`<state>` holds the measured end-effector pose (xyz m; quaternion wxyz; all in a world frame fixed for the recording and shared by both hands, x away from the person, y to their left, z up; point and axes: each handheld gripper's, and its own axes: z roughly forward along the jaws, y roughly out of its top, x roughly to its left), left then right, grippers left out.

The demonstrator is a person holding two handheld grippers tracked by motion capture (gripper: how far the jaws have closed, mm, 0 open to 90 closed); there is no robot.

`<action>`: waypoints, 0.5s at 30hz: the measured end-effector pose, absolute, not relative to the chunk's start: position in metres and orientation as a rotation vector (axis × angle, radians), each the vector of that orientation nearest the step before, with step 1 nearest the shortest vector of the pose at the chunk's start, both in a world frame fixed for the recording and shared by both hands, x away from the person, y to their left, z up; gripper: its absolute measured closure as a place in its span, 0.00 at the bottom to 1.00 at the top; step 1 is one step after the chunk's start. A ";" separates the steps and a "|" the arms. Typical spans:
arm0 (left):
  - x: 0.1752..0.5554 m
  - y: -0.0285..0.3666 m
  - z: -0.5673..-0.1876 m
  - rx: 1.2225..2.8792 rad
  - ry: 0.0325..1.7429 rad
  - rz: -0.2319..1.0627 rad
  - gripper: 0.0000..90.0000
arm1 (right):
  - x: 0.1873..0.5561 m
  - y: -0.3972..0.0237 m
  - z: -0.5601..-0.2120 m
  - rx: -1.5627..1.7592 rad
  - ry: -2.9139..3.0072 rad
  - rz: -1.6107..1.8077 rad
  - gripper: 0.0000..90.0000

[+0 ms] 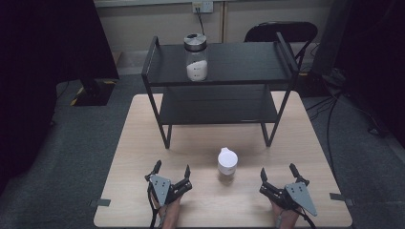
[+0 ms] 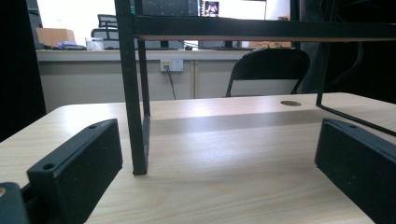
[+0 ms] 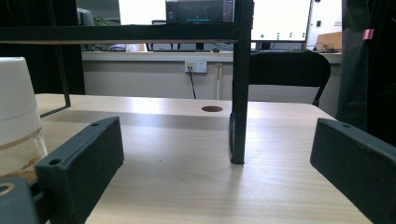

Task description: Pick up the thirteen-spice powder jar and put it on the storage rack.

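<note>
On the table (image 1: 133,143), the white-lidded jar (image 1: 227,164) stands between both grippers' spread jaws.

Grey carpet floor (image 1: 86,143); cream far wall with socket (image 1: 202,6); black chair (image 1: 281,32) behind; dark curtains (image 1: 47,43) left, right.

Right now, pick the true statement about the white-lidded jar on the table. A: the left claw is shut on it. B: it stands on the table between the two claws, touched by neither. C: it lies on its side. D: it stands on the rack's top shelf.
B: the white-lidded jar stands upright on the table, between the open left claw and the open right claw, apart from both.
</note>
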<state>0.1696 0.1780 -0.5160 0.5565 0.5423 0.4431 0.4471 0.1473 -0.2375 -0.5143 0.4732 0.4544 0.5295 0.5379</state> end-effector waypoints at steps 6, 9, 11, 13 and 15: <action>0.170 0.178 -0.516 1.279 1.047 1.057 0.00 | 0.149 -0.239 -0.512 1.119 1.308 1.316 0.00; 0.170 0.177 -0.516 1.278 1.049 1.058 0.00 | 0.149 -0.241 -0.511 1.124 1.311 1.325 0.00; 0.170 0.177 -0.516 1.279 1.049 1.058 0.00 | 0.148 -0.240 -0.511 1.119 1.298 1.334 0.00; 0.170 0.177 -0.516 1.278 1.049 1.058 0.00 | 0.147 -0.239 -0.507 1.105 1.302 1.333 0.00; 0.170 0.177 -0.516 1.279 1.049 1.058 0.00 | 0.147 -0.238 -0.504 1.086 1.298 1.350 0.00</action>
